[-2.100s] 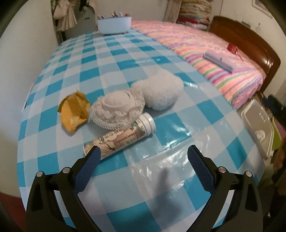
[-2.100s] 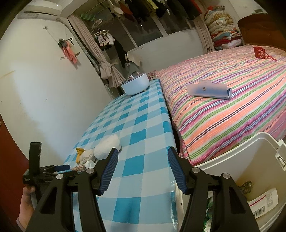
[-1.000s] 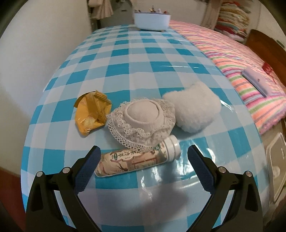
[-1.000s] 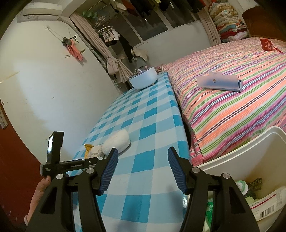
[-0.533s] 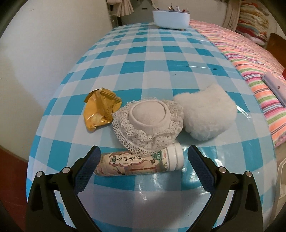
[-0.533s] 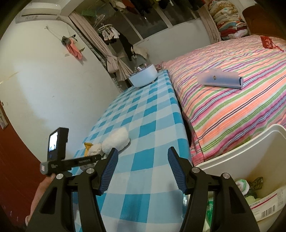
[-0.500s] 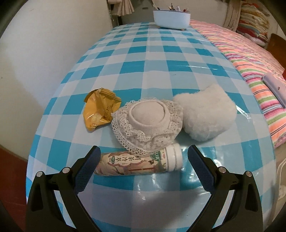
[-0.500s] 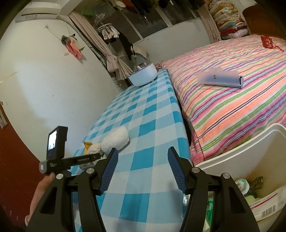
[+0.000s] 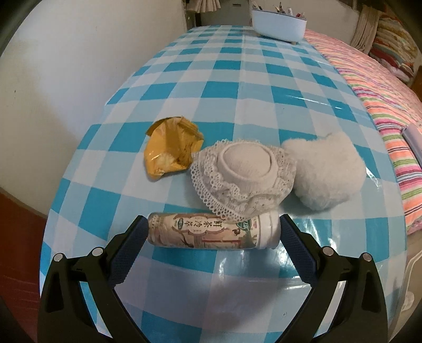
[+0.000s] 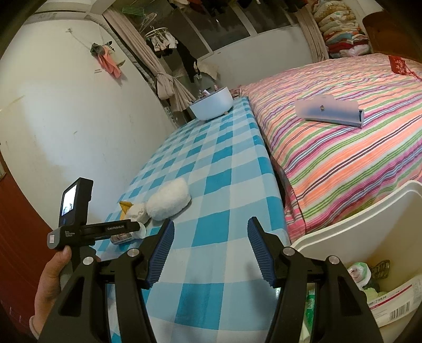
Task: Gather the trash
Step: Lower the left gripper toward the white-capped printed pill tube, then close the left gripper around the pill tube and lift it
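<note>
Left wrist view: my left gripper has closed in on the printed bottle, which lies on its side on the blue-checked tablecloth. Its two blue-padded fingers stand wide apart, one just beside the bottle's base and one just beside its white cap; I cannot tell whether either pad touches yet. Half a second ago the bottle lay a little ahead of the fingertips; two seconds ago it lay off toward the left finger, at a slant.

Just behind the bottle sits a lace-trimmed hat, its frill overlapping the bottle's upper edge. A crumpled yellow wrapper lies beyond the bottle and to its left, just beside the hat; a fluffy white pad rests beyond the bottle to the right, against the hat's other side. Far behind the bottle, at the tablecloth's far end, stands a pale blue tub.

In the right wrist view my right gripper hangs over the near end of the tablecloth, well to the right of the bottle, spread wide with nothing between its fingers, much as it was a second ago. A white bin with trash inside stands farther right, beside the striped bed. The person's left hand grips the other tool's handle near the bottle.
</note>
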Tool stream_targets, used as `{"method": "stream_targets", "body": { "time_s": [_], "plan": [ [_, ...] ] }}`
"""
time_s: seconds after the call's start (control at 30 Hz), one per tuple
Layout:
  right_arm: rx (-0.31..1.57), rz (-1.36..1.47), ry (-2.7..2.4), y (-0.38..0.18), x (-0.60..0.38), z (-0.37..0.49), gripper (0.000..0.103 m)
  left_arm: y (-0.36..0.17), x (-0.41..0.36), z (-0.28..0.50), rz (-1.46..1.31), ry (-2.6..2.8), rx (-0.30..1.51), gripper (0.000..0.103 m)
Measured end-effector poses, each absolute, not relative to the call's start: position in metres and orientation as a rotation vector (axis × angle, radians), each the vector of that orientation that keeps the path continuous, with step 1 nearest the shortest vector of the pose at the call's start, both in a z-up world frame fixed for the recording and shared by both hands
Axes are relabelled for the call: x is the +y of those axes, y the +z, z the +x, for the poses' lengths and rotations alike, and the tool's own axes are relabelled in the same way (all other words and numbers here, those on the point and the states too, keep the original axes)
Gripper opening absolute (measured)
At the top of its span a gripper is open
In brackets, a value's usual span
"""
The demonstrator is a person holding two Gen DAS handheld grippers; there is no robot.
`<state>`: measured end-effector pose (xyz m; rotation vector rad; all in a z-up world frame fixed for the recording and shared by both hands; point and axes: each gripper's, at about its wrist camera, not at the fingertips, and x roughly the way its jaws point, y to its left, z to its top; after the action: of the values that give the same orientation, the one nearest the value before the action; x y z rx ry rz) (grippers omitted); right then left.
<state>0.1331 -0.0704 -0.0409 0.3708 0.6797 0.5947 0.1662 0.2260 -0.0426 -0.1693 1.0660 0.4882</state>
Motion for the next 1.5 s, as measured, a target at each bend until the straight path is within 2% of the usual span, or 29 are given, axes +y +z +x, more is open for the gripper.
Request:
{"method": "stream_targets", "body": {
  "time_s": [0.93,1.17,1.37,1.5],
  "plan": [
    [0.700,0.361,0.600,-0.046,-0.067,0.133,0.056,-0.046,0.226,0.184,-0.172,0.635,1.123,0.097],
    [0.695,0.369,0.609,-0.044,-0.067,0.130,0.056,-0.055,0.211,0.186,-0.042,0.593,1.168,0.097],
    [0.687,0.389,0.624,-0.039,-0.071,0.130,0.056,-0.060,0.188,0.183,0.291,0.405,1.158,0.096],
    [0.673,0.411,0.635,-0.035,-0.076,0.130,0.056,-0.060,0.189,0.179,0.396,0.238,1.162,0.097]
  ]
}}
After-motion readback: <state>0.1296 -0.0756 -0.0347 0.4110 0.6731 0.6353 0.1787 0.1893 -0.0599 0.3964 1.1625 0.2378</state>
